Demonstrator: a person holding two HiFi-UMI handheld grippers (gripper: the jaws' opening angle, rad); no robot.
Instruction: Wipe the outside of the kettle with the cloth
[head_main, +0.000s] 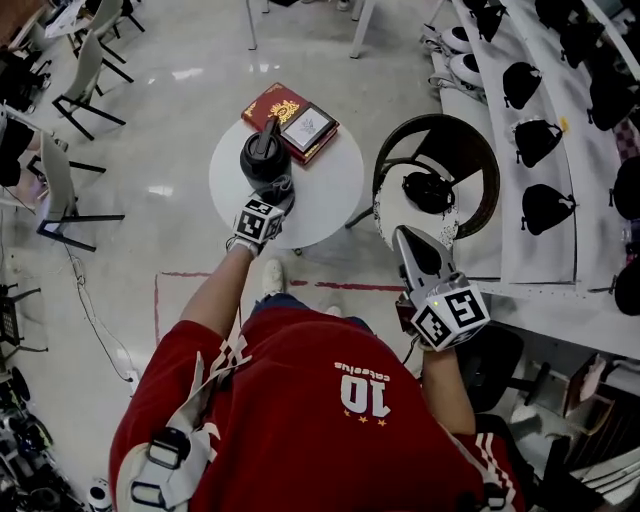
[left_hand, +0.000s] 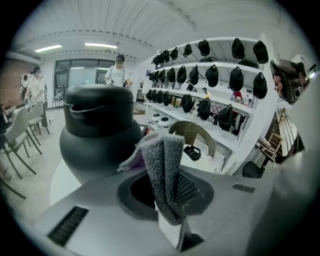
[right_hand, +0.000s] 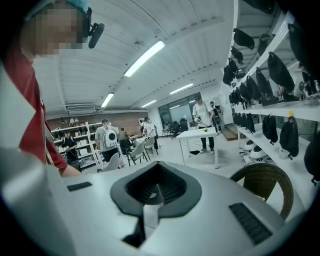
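You're reaching your left arm (head_main: 213, 292) straight out in front of you, forearm bare below the red sleeve. The left gripper (head_main: 272, 206) at the end of it is pointing forward and away from you. Its jaws are clamping down on the grey cloth (left_hand: 161, 165), which is sticking up between them in a fold. You're keeping your right arm (head_main: 446, 388) bent and close to your side. The right gripper (head_main: 408, 241) is angling up and forward, well apart from the left one, with its jaws sitting together and nothing between them.
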